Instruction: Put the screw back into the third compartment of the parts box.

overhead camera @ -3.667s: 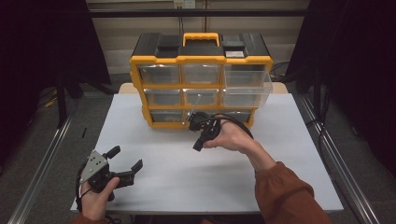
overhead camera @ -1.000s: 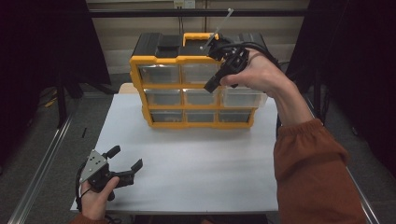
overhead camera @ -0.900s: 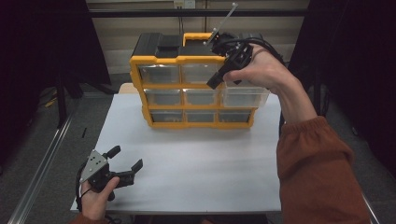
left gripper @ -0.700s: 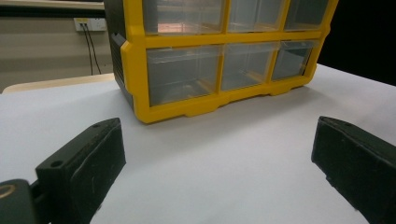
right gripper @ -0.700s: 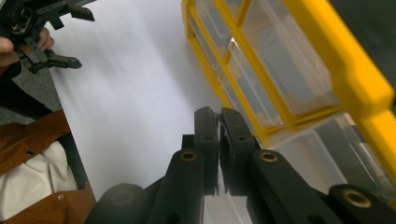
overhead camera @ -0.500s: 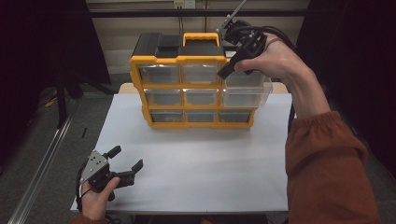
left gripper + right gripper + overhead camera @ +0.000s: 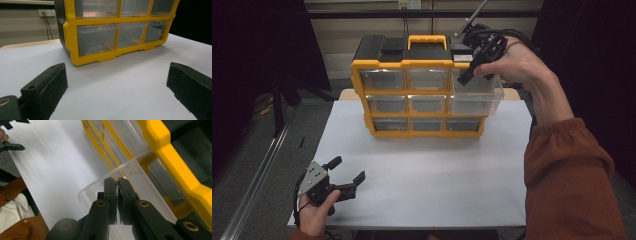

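Pulled-out clear drawer point(image 7: 479, 92) of yellow organizer point(image 7: 422, 90); contents indiscernible

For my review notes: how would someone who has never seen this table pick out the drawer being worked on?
Start at the yellow-framed organiser at the back of the white table. Look at its clear drawers, right-hand column, top. That drawer juts out past the frame, under the shut right claw; its neighbours sit flush.

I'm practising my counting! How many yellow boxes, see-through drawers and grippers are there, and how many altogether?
Yellow box: 1
Clear drawers: 9
Grippers: 2, the left gripper and the right gripper
Total: 12
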`<move>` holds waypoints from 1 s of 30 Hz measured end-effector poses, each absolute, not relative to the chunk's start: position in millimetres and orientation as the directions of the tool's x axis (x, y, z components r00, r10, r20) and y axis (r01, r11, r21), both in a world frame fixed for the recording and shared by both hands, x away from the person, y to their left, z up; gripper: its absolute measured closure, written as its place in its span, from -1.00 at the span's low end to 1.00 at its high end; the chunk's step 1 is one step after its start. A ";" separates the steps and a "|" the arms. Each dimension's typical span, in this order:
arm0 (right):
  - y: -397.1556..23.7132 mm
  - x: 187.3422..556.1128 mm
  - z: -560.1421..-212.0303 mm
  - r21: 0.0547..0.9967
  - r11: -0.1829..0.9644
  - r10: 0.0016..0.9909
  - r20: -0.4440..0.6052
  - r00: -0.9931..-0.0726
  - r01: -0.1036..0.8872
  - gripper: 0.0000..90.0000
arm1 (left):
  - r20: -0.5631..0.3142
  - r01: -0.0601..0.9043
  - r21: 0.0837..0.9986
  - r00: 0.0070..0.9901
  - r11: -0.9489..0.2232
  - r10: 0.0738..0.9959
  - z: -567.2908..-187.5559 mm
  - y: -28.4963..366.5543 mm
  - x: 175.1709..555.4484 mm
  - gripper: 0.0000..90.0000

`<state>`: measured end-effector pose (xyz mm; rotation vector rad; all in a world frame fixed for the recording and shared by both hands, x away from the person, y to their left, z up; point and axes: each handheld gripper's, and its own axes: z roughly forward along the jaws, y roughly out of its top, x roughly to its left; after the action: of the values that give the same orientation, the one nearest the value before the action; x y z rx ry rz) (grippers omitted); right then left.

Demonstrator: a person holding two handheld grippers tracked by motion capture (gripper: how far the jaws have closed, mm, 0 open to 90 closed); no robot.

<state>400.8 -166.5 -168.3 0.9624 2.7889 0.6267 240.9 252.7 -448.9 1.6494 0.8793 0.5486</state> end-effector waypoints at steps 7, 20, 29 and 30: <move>-167.9 407.8 -180.0 0.376 0.721 0.620 0.025 -0.784 0.583 0.91 | -0.097 0.261 0.962 0.612 -0.084 0.785 -448.9 252.8 240.9 -0.93; -168.8 419.0 -202.4 0.327 0.713 0.643 0.049 -0.764 0.620 0.90 | -0.096 0.262 0.961 0.610 -0.086 0.786 -448.9 253.2 240.9 -0.93; -169.9 422.4 -209.6 0.313 0.704 0.654 0.061 -0.754 0.637 0.90 | -0.095 0.260 0.962 0.610 -0.085 0.787 -448.9 253.2 241.0 -0.93; -169.7 422.6 -210.6 0.312 0.704 0.655 0.061 -0.753 0.638 0.90 | -0.097 0.262 0.961 0.610 -0.085 0.786 -448.9 253.2 241.0 -0.93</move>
<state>422.6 -169.7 -210.6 1.0820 2.8498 0.4903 241.0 253.2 -448.9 1.6454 0.8832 0.5481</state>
